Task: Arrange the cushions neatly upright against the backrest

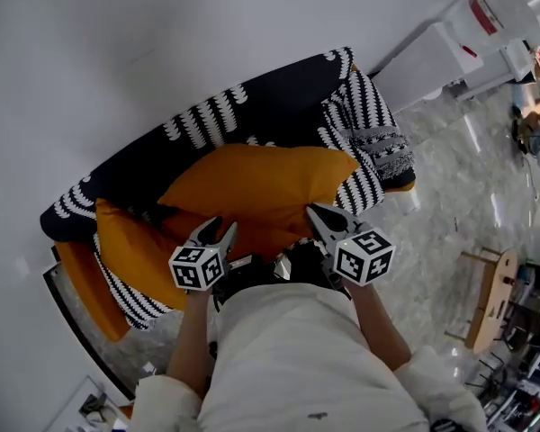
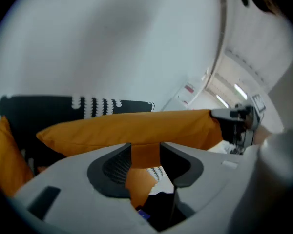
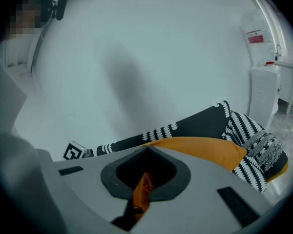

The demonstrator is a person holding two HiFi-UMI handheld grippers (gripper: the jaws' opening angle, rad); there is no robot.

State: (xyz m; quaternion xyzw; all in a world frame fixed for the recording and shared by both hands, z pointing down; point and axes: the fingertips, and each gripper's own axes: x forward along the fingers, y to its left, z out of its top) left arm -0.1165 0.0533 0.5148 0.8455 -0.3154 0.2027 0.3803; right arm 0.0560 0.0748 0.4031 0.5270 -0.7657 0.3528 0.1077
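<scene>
A large orange cushion (image 1: 252,187) lies across the seat of a black sofa with white leaf print (image 1: 252,106), its long edge towards me. My left gripper (image 1: 219,230) is at the cushion's near left edge. In the left gripper view this gripper (image 2: 145,148) is open, with orange fabric showing in the gap between its pads. My right gripper (image 1: 318,214) is at the near right edge. In the right gripper view it (image 3: 146,149) is shut, with a fold of the orange cushion (image 3: 142,191) pinched in it. A second orange cushion (image 1: 126,241) leans at the sofa's left end.
A black-and-white patterned cushion with a fringed throw (image 1: 373,129) fills the sofa's right end. A striped one (image 1: 130,291) sits low at the left. A white wall runs behind the backrest. A white cabinet (image 1: 450,43) and a wooden stool (image 1: 490,300) stand on the marble floor to the right.
</scene>
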